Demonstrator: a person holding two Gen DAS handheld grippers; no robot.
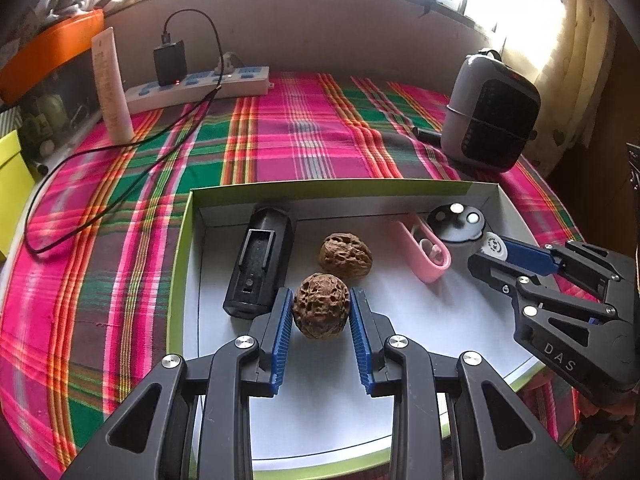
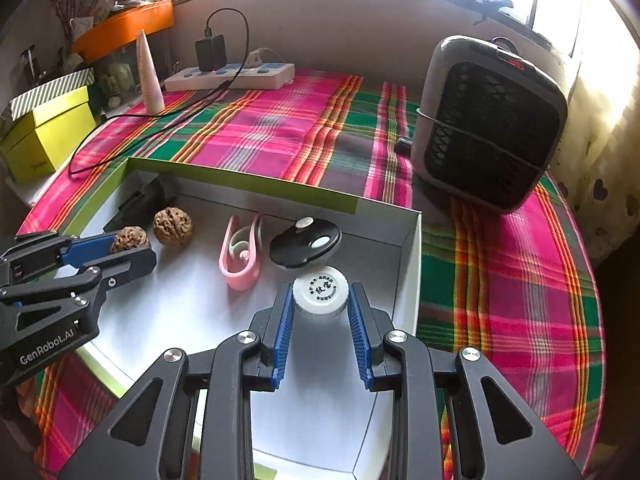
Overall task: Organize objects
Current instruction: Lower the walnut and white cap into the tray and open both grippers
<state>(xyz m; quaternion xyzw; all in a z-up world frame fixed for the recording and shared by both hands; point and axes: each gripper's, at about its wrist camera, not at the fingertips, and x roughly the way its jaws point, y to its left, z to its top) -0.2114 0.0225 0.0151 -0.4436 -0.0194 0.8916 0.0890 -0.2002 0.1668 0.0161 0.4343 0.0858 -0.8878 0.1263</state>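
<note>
A white box with green rim (image 1: 328, 188) (image 2: 248, 184) holds the objects. My left gripper (image 1: 321, 308) is shut on a brown walnut (image 1: 320, 305), also seen in the right wrist view (image 2: 129, 239). A second walnut (image 1: 346, 255) (image 2: 173, 226) lies just beyond it. My right gripper (image 2: 320, 300) is shut on a white round-capped bottle (image 2: 320, 294), whose cap shows in the left wrist view (image 1: 494, 246). A pink clip (image 1: 426, 254) (image 2: 240, 256), a black disc with white dots (image 1: 456, 222) (image 2: 306, 242) and a black battery holder (image 1: 260, 264) also lie inside.
The box sits on a plaid cloth (image 1: 300, 132). A grey fan heater (image 2: 492, 124) stands at the back right. A power strip with a charger (image 1: 196, 84), a trailing black cable (image 1: 100, 152) and a white tube (image 1: 112, 88) are at the back left. A yellow box (image 2: 48, 136) stands at the left.
</note>
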